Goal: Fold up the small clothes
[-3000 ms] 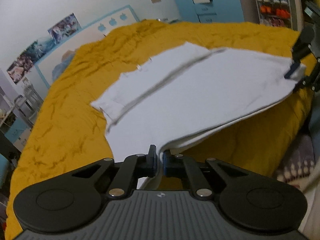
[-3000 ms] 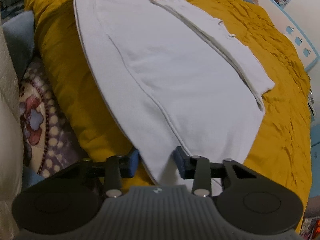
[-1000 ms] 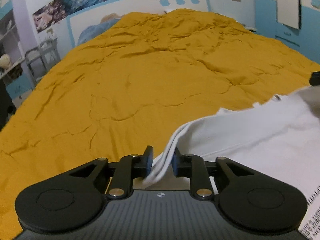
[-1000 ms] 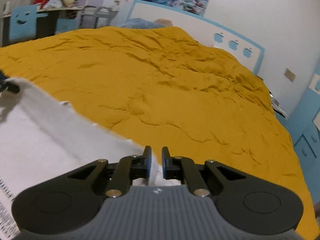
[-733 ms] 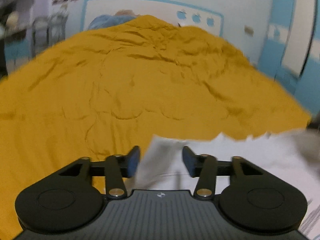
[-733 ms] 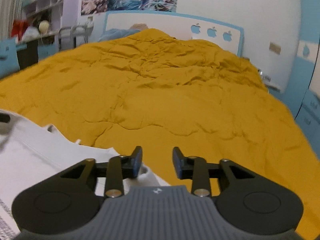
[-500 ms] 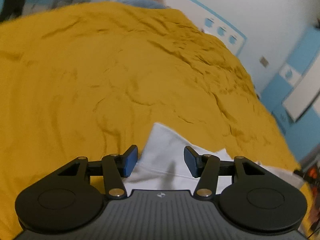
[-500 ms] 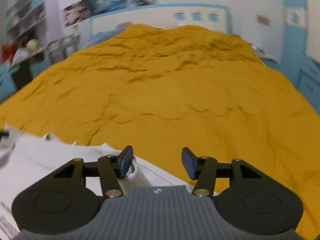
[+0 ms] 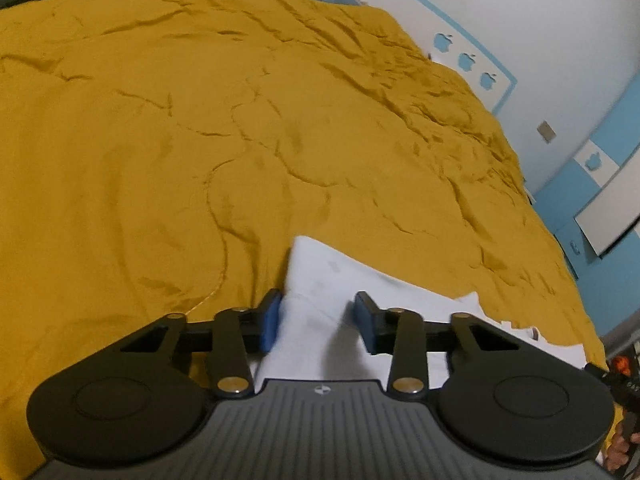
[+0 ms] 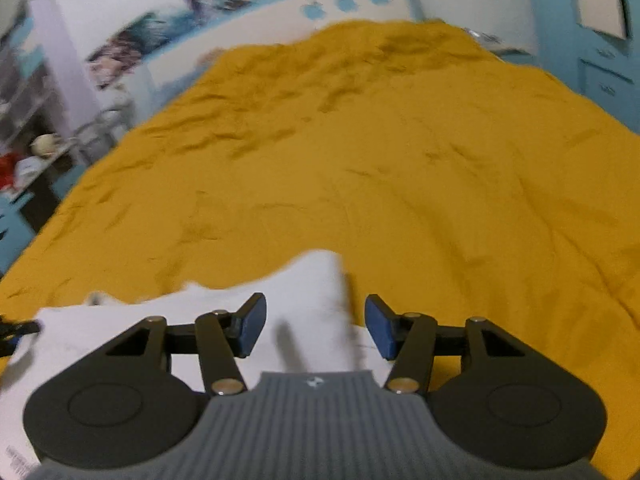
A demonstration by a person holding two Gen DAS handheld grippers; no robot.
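The bed (image 9: 200, 140), covered by a wrinkled mustard-yellow quilt, fills most of both wrist views; a white and blue headboard (image 10: 352, 4) with apple-shaped marks sits along the upper edge of the frame

The white garment (image 9: 320, 304) lies flat on the quilt in the lower centre of the left wrist view, one corner pointing up-frame. In the right wrist view the same white garment (image 10: 312, 292) occupies the lower left and lower centre, its far edge running from lower left up to a corner near frame centre. The lying edge appears layered, which suggests at least one fold has been laid down; the exact layer count cannot be read, and the near part of the garment is hidden by the gripper bodies

The left gripper (image 9: 318, 322) hangs over the garment corner with jaws spread apart and nothing held between them; the left pad sits at the garment's left edge. The right gripper (image 10: 316, 330) likewise has its jaws wide apart and empty, with the opposite corner lying between and below them

Status, as a judgement: the fold is set down and released. Remaining work is likely a further fold to reduce the garment, then squaring of the edges; the right wrist view is motion-blurred, so edge alignment cannot be verified
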